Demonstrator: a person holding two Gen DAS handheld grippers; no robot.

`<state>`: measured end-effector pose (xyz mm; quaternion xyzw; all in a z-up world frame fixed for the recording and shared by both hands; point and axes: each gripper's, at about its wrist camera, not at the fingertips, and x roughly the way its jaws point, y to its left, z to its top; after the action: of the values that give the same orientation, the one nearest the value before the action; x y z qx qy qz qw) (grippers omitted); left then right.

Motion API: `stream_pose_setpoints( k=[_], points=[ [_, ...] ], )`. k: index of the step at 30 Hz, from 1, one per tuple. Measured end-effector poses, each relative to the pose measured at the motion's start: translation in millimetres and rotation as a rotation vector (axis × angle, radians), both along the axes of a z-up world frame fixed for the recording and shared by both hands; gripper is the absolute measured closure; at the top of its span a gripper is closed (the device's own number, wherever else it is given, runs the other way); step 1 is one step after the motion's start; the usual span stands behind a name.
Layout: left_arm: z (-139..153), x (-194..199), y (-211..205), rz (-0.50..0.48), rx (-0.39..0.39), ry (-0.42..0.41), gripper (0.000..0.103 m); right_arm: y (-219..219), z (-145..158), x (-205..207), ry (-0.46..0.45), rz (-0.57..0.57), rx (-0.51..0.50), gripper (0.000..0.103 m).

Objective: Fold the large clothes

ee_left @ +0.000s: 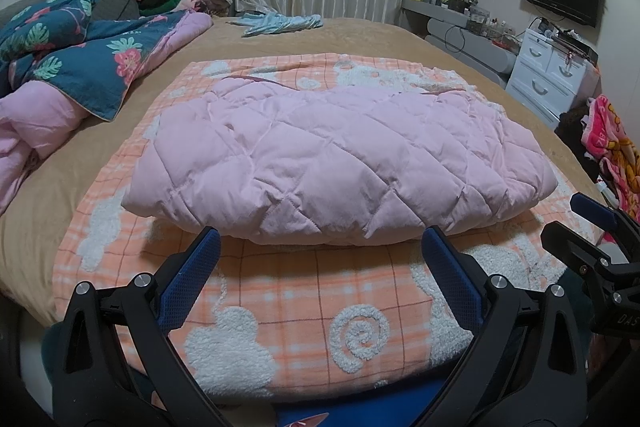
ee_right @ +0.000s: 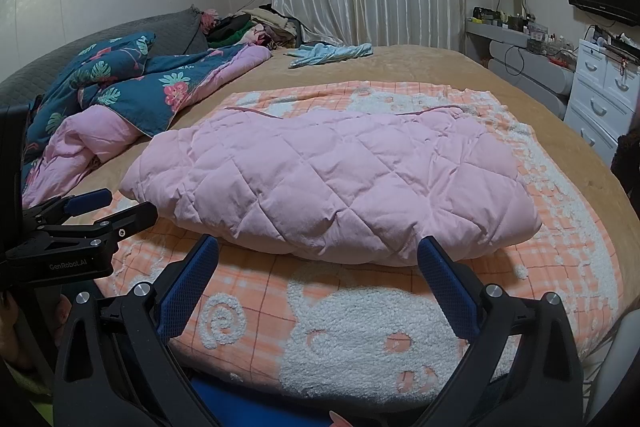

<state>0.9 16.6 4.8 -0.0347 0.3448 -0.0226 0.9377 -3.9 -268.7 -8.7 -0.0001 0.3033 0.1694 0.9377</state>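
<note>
The left gripper (ee_left: 320, 247) and right gripper (ee_right: 318, 255) are hovering with jaws spread, pinching nothing, near the folded pink quilted jacket (ee_left: 340, 155) lying on the orange plaid blanket (ee_left: 288, 311) on the bed (ee_left: 380, 39). A shallow pinch is risking slippery padding springing open.

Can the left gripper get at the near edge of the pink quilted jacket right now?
Probably yes. The left gripper is open, pointed at the pink quilted jacket, with only bare orange blanket between them.
</note>
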Motion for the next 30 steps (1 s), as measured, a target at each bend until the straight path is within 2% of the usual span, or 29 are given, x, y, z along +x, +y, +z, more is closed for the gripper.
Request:
stream_pose_setpoints(
  k=[12, 16, 22, 27, 30],
  points=[
    [-1, 2, 2, 0.002, 0.004, 0.006, 0.009, 0, -1, 1, 0.001, 0.000, -0.003, 0.004],
    [-4, 2, 7, 0.030, 0.013, 0.015, 0.009, -2, -2, 2, 0.002, -0.005, -0.007, 0.004],
    [2, 2, 20, 0.041, -0.036, -0.023, 0.009, -11, -3, 3, -0.004, -0.031, -0.010, 0.004],
    [-8, 29, 60, 0.120, -0.092, 0.033, 0.009, -56, 1, 8, -0.023, -0.147, 0.011, 0.004],
    [-15, 48, 99, 0.228, -0.085, 0.058, 0.009, -119, -2, 14, -0.034, -0.305, 0.014, 0.004]
  ],
)
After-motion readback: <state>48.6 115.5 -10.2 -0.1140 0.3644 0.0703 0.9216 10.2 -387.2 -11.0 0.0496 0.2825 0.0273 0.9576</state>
